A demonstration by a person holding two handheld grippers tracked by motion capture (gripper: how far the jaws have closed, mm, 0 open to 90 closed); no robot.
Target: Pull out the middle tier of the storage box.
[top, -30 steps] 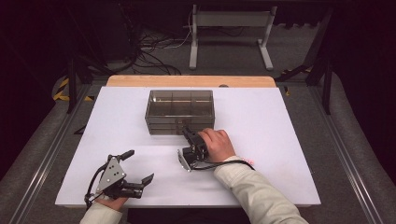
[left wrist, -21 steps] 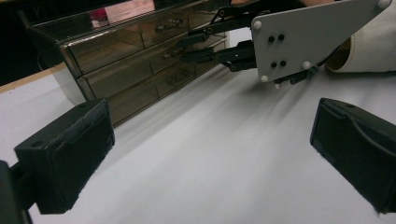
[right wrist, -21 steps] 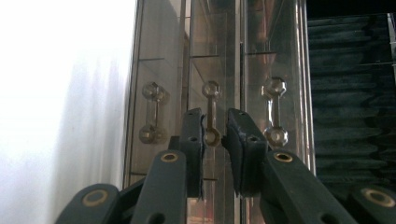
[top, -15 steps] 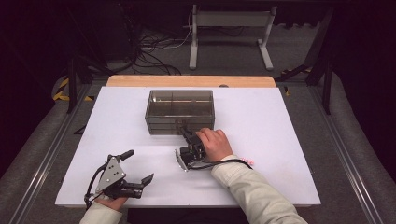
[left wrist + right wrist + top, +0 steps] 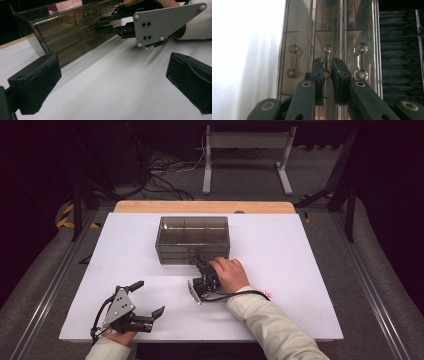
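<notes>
A small smoky see-through drawer cabinet (image 5: 192, 237) stands at the middle back of the white table (image 5: 300, 270). My right gripper (image 5: 196, 260), turned on its side in a hand, reaches its front. In the right gripper view its jaws (image 5: 327, 62) have just been closing and now pinch the middle drawer's handle (image 5: 327, 53), between the two other handles (image 5: 294, 61) (image 5: 360, 61). The left gripper view shows that gripper (image 5: 97, 26) at the cabinet (image 5: 65, 32). My left gripper (image 5: 148, 297) rests near the front left edge, open, with bare table between its pads (image 5: 37, 80).
A wooden strip (image 5: 200, 206) runs along the table's far edge. Behind it on the floor are cables (image 5: 160, 180) and a metal stand (image 5: 245, 155). Grey rails (image 5: 45, 285) flank the table on both sides.
</notes>
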